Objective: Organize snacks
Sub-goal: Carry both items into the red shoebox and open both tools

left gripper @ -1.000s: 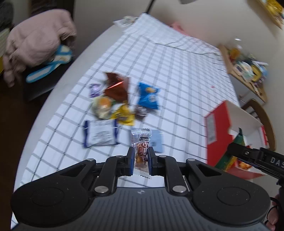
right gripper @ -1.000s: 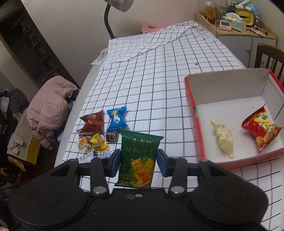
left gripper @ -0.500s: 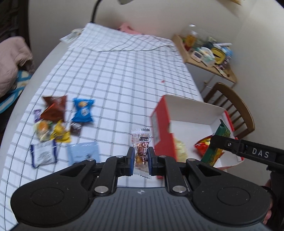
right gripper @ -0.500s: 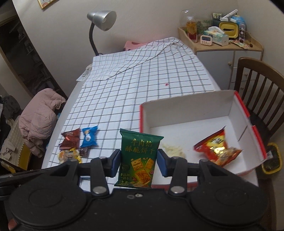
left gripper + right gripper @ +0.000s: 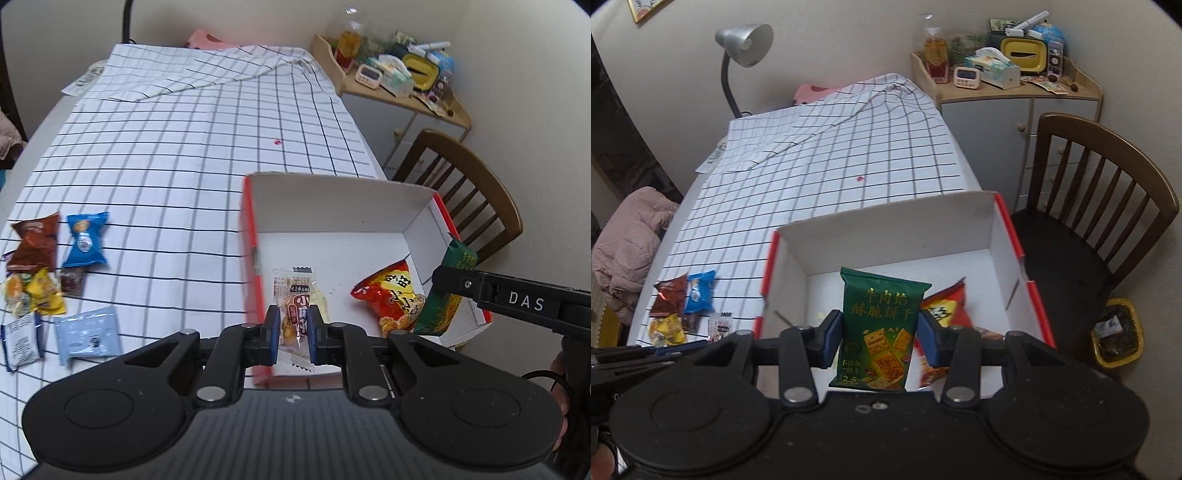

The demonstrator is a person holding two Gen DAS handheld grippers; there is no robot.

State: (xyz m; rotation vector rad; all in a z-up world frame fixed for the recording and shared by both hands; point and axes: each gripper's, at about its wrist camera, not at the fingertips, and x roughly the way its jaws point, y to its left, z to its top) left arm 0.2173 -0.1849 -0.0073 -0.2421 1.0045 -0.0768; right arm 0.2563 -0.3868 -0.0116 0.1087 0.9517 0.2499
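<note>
A small clear-wrapped snack [image 5: 294, 309] with a brown label is clamped between the blue pads of the left gripper [image 5: 290, 330], and it is held above the near edge of the red-and-white box [image 5: 332, 206]. Chinese characters are printed on the label, but they are too small to be read. A green biscuit packet [image 5: 881, 328] is pinched upright by the right gripper [image 5: 880, 341], over the same box; gold characters "牛肉馅酥脆饼干" and "2.5" can be read on its front. "DAS" is printed in white on the right gripper's arm, as seen from the left wrist. A red crisp bag [image 5: 391, 297] with yellow lettering lies inside the box. On the checked tablecloth [image 5: 177, 155], left of the box, a blue packet [image 5: 85, 240], a brown packet [image 5: 35, 240], a yellow sweet [image 5: 44, 295] and a pale blue sachet [image 5: 88, 334] are gathered.
</note>
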